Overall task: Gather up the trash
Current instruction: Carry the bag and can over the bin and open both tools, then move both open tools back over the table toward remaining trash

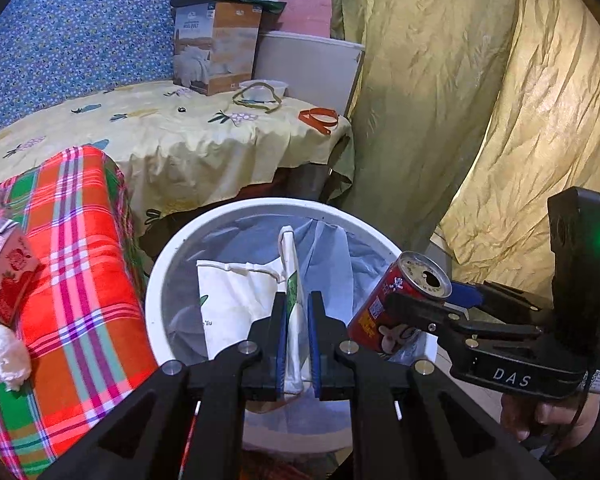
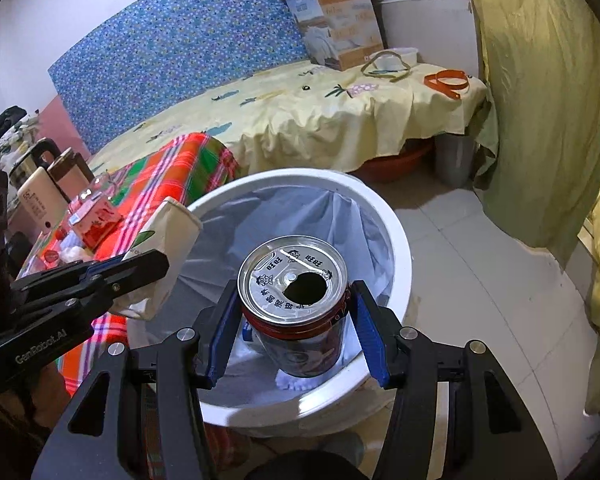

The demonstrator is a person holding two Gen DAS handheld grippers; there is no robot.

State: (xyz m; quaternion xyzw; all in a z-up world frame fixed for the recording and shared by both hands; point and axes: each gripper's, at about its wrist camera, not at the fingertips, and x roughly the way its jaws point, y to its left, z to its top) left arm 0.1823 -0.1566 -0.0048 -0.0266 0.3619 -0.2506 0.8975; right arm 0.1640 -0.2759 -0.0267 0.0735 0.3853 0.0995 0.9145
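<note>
Both grippers are over the round white plastic bin (image 2: 396, 236) with the thin pale liner bag inside, and each one has a piece of trash.

The left gripper (image 1: 298, 336) has its blue pads pressed together on a flat white paper carton with a bit of green print (image 1: 236, 304). The carton is held up over the open bin, not yet let go.

The right gripper (image 2: 296, 336) pinches a red drink can with a shiny silver top and an open hole (image 2: 296, 296). The can stands up straight between the two fingers, right above the near side of the bin. It is not dropped yet either.

I think the bin holds next to nothing. Past the can I see only the liner, and something small and white low down that I cannot make out.

More trash waits on the table with the red, green and orange checked cloth (image 1: 80, 264) beside the bin. There is a small pink and red strawberry drink box (image 1: 6, 280) and a crumpled white tissue ball (image 1: 6, 354) near it.

So the job looks like it is in the middle. Two things are about to go in. The pink box and the tissue are left to pick up after that.
</note>
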